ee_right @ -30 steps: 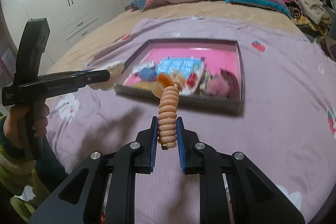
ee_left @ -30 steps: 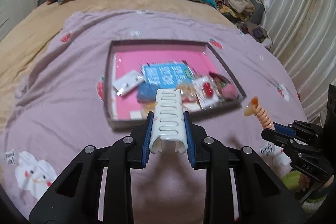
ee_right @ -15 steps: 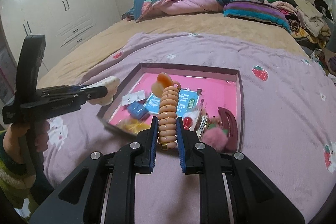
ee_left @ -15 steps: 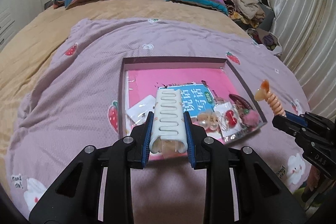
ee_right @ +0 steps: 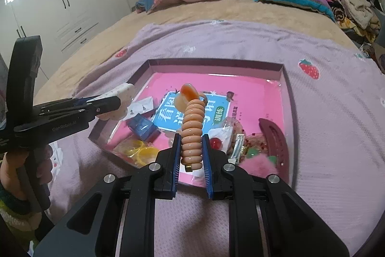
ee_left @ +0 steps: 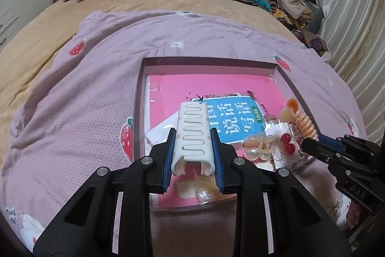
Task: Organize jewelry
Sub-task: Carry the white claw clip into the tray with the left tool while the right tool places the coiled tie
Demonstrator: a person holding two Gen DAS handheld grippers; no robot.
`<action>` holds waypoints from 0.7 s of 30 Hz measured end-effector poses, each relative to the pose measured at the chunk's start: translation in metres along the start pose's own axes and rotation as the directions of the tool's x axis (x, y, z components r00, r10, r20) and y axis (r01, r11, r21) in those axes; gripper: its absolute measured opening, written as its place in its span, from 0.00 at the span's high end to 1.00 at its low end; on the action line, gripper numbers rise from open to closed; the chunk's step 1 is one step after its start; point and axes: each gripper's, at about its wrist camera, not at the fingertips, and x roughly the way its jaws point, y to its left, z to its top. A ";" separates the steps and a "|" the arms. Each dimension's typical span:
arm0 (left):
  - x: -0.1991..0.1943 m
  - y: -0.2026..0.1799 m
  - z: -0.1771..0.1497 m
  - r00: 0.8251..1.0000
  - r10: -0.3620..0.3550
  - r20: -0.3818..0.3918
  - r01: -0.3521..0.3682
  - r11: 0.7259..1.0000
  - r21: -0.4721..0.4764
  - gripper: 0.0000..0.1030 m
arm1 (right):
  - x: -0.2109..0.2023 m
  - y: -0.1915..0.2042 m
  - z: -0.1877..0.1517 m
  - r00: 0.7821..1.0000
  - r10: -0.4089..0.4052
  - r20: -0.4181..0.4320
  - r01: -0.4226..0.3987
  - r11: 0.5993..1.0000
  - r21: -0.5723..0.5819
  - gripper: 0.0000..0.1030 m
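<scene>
My left gripper (ee_left: 193, 136) is shut on a white hair clip (ee_left: 193, 134) with wavy slots, held over the near left part of the pink-lined tray (ee_left: 211, 62). My right gripper (ee_right: 191, 142) is shut on a peach spiral hair tie (ee_right: 191, 130) with an orange charm at its tip, held over the tray's (ee_right: 214, 62) near edge. In the left wrist view the right gripper (ee_left: 312, 137) with the spiral hair tie (ee_left: 304, 123) comes in from the right. In the right wrist view the left gripper (ee_right: 113, 100) with the white clip (ee_right: 124, 93) is at the tray's left edge.
The tray lies on a lilac strawberry blanket (ee_right: 336, 112) and holds a blue card (ee_left: 235, 119), cherry and bead pieces (ee_left: 267, 148), a dark red clip (ee_right: 274, 136), a blue box (ee_right: 143, 128), yellow rings (ee_right: 139, 151) and a pink pom-pom (ee_right: 255, 165). Bedding and clothes are piled behind.
Both grippers have moved forward and a little lower, from short of the tray to over its near part, each still holding its piece.
</scene>
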 end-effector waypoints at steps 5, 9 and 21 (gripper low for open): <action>0.008 0.003 -0.003 1.000 0.001 -0.018 -0.001 1.000 -0.007 0.81 | 0.015 0.003 0.000 1.000 0.007 -0.021 -0.007 1.000 0.005 0.84; 0.011 0.006 -0.004 1.000 0.001 -0.025 -0.002 1.000 -0.015 0.81 | 0.025 0.009 -0.002 0.999 0.017 -0.039 -0.016 1.000 0.003 0.84; 0.018 0.009 -0.009 0.998 -0.010 -0.057 0.008 0.999 -0.033 0.80 | 0.036 0.018 -0.011 0.996 0.037 -0.084 -0.037 0.999 0.002 0.81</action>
